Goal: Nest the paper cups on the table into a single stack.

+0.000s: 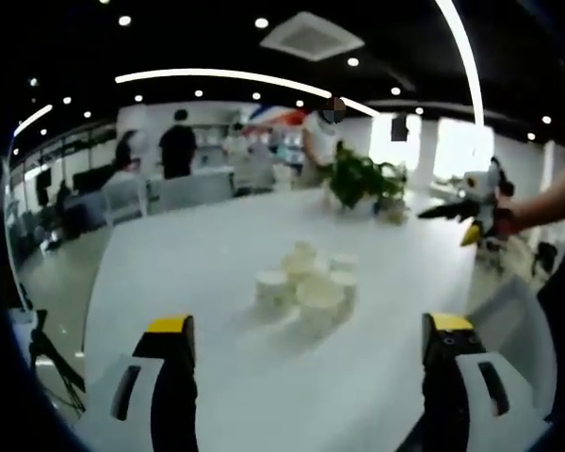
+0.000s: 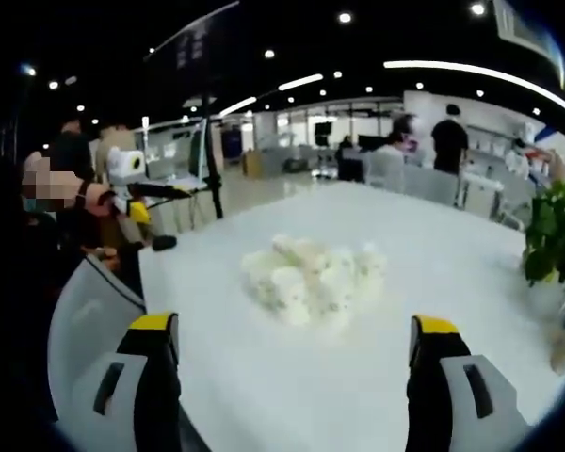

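Observation:
Several white paper cups (image 1: 309, 282) stand in a loose cluster near the middle of the white table (image 1: 198, 273), apart from each other. My left gripper (image 1: 309, 353) hangs open, short of the cluster, nothing between its yellow-tipped jaws. In the right gripper view the same paper cups (image 2: 311, 275) sit ahead on the table (image 2: 433, 254). My right gripper (image 2: 295, 347) is open too, held back from the cups with an empty gap. The right gripper (image 1: 476, 209) also appears at the far right of the left gripper view, held in a hand.
A green potted plant (image 1: 358, 179) stands at the table's far edge, also the plant (image 2: 554, 231) at the right. A white chair back (image 2: 89, 315) is at the table's near left. People and chairs stand in the background.

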A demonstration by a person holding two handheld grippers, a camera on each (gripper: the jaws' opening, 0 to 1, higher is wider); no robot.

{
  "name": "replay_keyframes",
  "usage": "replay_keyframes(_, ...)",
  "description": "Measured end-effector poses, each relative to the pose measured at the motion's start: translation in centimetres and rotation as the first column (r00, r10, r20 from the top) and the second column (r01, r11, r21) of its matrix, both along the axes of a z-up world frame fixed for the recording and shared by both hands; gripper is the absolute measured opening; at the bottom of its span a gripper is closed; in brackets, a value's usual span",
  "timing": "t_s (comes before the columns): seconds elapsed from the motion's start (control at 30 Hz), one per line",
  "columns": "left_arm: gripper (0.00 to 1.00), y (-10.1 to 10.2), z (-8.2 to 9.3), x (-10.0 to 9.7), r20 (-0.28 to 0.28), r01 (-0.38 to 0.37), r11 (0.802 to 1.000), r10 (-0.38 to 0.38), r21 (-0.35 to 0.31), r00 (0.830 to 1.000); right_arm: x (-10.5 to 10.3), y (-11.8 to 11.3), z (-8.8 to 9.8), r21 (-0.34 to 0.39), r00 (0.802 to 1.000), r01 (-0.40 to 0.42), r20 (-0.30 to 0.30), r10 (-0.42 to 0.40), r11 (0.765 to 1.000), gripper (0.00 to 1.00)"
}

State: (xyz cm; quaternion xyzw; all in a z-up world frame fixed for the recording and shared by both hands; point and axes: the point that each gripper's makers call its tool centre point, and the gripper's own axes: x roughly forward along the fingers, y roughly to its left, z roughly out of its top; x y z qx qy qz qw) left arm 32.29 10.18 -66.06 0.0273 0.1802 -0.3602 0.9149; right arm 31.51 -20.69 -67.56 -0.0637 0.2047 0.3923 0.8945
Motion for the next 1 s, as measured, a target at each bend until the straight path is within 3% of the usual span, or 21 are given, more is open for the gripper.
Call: replay_keyframes(1.0, 1.00, -0.08, 0.30, -0.29, 0.008, 0.010, 1.000, -0.010, 0.001, 1.000, 0.28, 0.28, 0.38, 0.004, 1.000, 0.006, 0.008, -0.006, 1.000, 1.00)
